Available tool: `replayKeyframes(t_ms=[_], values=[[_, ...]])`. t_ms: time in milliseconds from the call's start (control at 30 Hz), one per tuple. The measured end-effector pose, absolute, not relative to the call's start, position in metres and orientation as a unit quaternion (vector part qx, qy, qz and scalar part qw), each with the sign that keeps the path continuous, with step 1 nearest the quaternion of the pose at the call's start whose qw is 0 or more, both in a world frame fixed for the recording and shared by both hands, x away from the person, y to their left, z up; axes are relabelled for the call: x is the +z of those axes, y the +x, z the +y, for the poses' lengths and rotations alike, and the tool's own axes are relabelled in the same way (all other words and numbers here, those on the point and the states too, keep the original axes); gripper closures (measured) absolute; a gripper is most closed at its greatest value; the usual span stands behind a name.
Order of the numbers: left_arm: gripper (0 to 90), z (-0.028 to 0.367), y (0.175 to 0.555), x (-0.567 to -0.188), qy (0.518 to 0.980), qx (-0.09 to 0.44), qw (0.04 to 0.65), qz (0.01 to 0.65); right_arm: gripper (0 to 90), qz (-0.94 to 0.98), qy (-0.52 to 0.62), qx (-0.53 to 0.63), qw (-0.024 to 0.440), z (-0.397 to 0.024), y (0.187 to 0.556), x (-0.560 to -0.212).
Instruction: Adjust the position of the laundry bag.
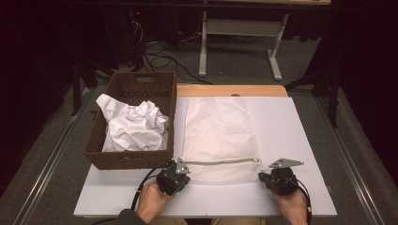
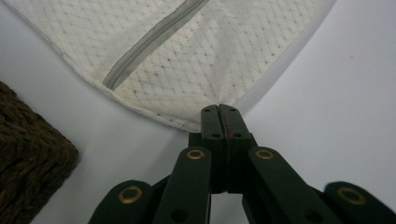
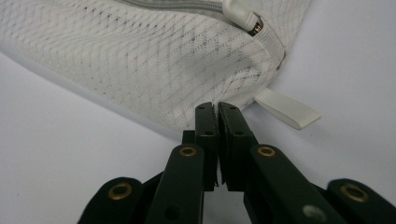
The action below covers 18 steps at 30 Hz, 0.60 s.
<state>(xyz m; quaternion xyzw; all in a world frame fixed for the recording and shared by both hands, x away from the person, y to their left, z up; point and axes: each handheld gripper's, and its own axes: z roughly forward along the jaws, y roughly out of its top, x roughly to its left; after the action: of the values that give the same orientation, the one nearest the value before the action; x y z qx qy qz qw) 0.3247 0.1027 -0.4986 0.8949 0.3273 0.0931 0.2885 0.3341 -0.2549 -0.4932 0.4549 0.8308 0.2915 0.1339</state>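
Observation:
A white mesh laundry bag [image 1: 218, 129] lies flat on the white board [image 1: 281, 126], its grey zipper [image 1: 220, 161] running across the near end. My left gripper [image 1: 184, 176] is at the bag's near left corner. In the left gripper view that gripper [image 2: 219, 108] is shut, its jaws pinching the hem of the bag [image 2: 201, 60] just below the zipper [image 2: 149, 42]. My right gripper [image 1: 264, 177] is at the near right corner. In the right gripper view it [image 3: 216, 106] is shut on the mesh [image 3: 140, 60], near the zip pull [image 3: 240, 14] and a white tab [image 3: 287, 109].
A brown wicker basket [image 1: 126, 159] stands on the board's left side, touching the bag's left edge, with crumpled white cloth [image 1: 133, 124] inside; its corner [image 2: 28, 154] sits close to my left gripper. Beyond the table are cables and a desk frame [image 1: 239, 28] on the floor.

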Motion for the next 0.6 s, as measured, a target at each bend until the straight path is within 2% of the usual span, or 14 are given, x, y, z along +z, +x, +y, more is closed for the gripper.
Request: replayKeyframes(t_ms=[167,200,267,300,367,467,600], values=[[89.8,0.102,0.324,-0.499,0.897,0.090,0.284,0.327,84.4,0.831,0.456,0.291,0.130,-0.255,0.334,-0.494],[89.2,0.102,0.324,-0.499,0.896,0.091,0.286,0.328,80.4,0.829,0.459,0.296,0.124,-0.255,0.334,-0.494],[88.9,0.102,0.324,-0.499,0.894,0.090,0.290,0.329,78.5,0.827,0.460,0.299,0.125,-0.255,0.334,-0.493],[80.4,0.103,0.325,-0.499,0.891,0.089,0.299,0.330,72.6,0.822,0.462,0.307,0.131,-0.257,0.333,-0.491],[70.1,0.103,0.325,-0.499,0.887,0.091,0.310,0.330,71.3,0.816,0.464,0.316,0.139,-0.259,0.333,-0.489],[62.1,0.104,0.326,-0.500,0.884,0.095,0.313,0.333,70.7,0.805,0.474,0.326,0.146,-0.263,0.333,-0.487],[56.9,0.104,0.328,-0.500,0.883,0.093,0.316,0.336,73.8,0.801,0.478,0.329,0.149,-0.266,0.335,-0.485]])
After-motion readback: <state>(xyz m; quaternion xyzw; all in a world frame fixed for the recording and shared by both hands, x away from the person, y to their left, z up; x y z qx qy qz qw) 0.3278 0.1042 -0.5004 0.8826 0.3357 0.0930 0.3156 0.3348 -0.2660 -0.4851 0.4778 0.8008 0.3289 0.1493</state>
